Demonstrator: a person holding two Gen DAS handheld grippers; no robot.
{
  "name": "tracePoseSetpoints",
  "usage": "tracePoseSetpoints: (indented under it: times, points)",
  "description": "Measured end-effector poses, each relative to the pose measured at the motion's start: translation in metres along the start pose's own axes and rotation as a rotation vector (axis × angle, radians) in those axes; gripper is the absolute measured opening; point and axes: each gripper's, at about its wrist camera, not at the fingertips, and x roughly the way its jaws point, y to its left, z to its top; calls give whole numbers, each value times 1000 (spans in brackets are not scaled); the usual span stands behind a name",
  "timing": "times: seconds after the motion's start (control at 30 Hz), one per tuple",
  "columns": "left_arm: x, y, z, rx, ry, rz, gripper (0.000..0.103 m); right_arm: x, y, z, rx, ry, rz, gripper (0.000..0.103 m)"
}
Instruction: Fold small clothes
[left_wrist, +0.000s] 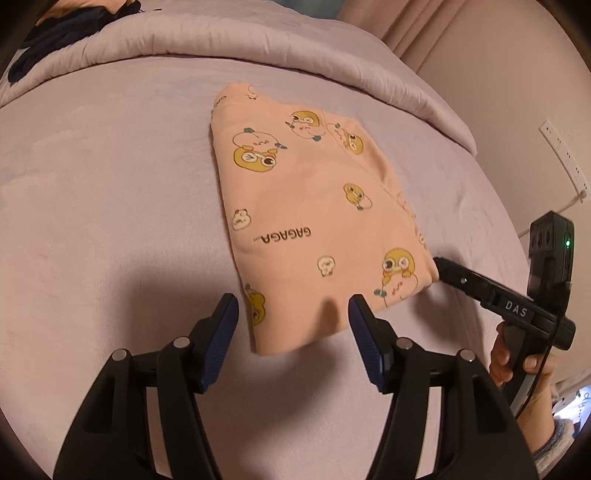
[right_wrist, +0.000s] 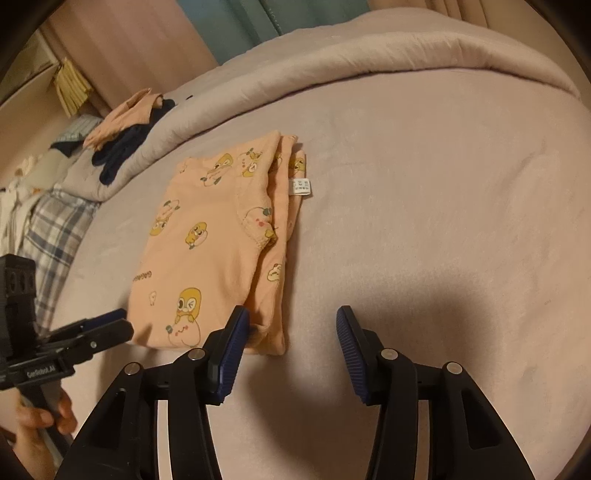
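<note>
Two grippers, left (left_wrist: 293, 317) and right (right_wrist: 291, 332), hover spread and empty at the near edge of the folded garment (left_wrist: 310, 206) mid-bed (left_wrist: 110, 184).

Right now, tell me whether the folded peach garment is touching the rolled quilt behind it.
Apart. The left wrist view shows a strip of bare sheet between the garment's far edge and the quilt.

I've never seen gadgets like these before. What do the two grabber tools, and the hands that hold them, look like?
Each is black plastic with two fingers tipped in ribbed blue pads and silver pivot pins. The right gripper reads "DAS" and carries a boxy camera with a green light; the left gripper reads "GenRobot.AI". Bare hands grip the handles.
</note>
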Motion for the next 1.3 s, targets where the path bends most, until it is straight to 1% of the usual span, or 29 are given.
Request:
tracePoseSetpoints:
  times: [0.1, 0.23, 0.33, 0.4, 0.53, 0.6, 0.7, 0.97, 1.3]
  points:
    - [2, 2, 4, -20, -2, -16, 62, 0, -2, 0, 30, 3, 37, 53]
    - [6, 8, 7, -52, 1, -38, 62, 3, -8, 4, 88, 8, 111, 54]
    - [10, 9, 11, -62, 1, -43, 62, 8, -12, 8, 130, 17, 163, 56]
    - [12, 11, 13, -68, 3, -49, 62, 10, -14, 10, 155, 22, 189, 59]
    - [17, 16, 17, -87, 7, -56, 62, 17, -18, 17, 199, 33, 239, 60]
    - [19, 19, 20, -96, 8, -62, 62, 21, -17, 20, 208, 41, 249, 61]
    - [23, 18, 24, -82, 6, -55, 62, 28, -12, 25, 205, 49, 244, 61]
    - [32, 19, 36, -71, 0, -58, 66, 42, -1, 34, 173, 76, 268, 61]
    - [42, 21, 49, -61, -1, -64, 67, 48, -3, 43, 157, 85, 281, 61]
